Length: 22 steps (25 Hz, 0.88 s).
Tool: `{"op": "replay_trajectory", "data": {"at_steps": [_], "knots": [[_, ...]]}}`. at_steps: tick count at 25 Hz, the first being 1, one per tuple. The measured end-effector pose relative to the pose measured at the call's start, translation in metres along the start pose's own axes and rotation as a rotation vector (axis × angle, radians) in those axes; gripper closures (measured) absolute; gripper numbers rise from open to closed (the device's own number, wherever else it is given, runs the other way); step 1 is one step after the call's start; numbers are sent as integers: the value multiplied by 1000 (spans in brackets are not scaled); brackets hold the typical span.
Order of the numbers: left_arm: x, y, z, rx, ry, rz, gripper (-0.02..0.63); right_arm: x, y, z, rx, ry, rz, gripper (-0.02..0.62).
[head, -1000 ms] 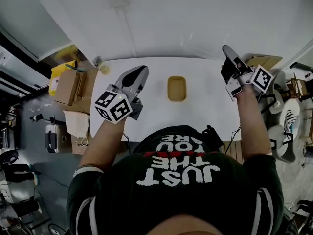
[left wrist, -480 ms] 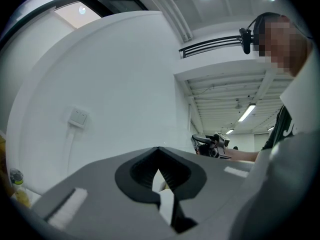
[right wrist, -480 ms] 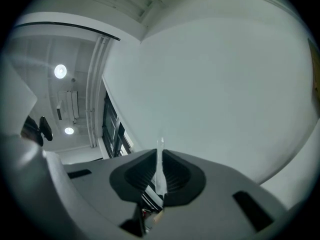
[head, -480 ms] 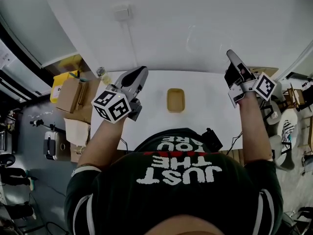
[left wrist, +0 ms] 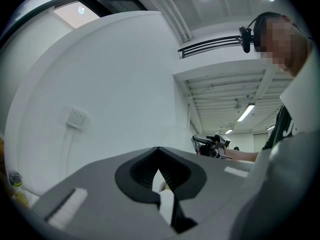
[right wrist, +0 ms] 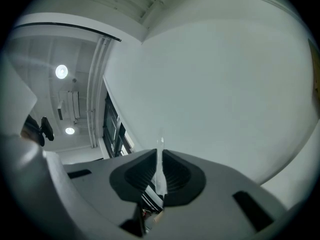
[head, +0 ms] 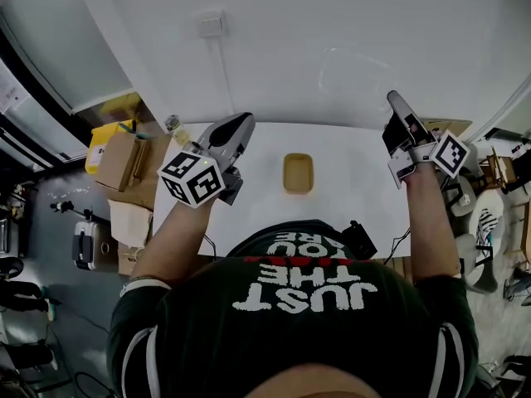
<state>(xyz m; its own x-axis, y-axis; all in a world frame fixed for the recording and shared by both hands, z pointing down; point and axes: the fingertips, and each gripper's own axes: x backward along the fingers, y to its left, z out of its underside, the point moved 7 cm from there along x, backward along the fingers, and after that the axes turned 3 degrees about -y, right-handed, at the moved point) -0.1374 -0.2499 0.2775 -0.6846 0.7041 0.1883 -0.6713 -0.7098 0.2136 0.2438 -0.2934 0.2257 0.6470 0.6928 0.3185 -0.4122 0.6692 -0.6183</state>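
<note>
Person in dark printed shirt [head: 307,313] stands at near edge of white table [head: 357,189]. Left gripper [head: 239,124] raised over table's left part, jaws clenched together, nothing between them, tips aimed up at wall. Right gripper [head: 395,100] raised by table's right edge, jaws pressed together, empty, also aimed at wall. Tan tray [head: 299,172] lies at table's middle, between grippers, well apart from both. Cardboard boxes [head: 120,160] stand off left edge. Small bottle [head: 175,128] by far left corner. Wall switch [head: 210,25] on white wall beyond.
</note>
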Motion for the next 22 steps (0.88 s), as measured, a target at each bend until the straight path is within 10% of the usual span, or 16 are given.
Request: {"op": "replay_trajectory", "data": {"at_steps": [22], "knots": [[2,1,-2,-3,-7,-7,600,-1,-3,3,-14,4,-21,558]]}}
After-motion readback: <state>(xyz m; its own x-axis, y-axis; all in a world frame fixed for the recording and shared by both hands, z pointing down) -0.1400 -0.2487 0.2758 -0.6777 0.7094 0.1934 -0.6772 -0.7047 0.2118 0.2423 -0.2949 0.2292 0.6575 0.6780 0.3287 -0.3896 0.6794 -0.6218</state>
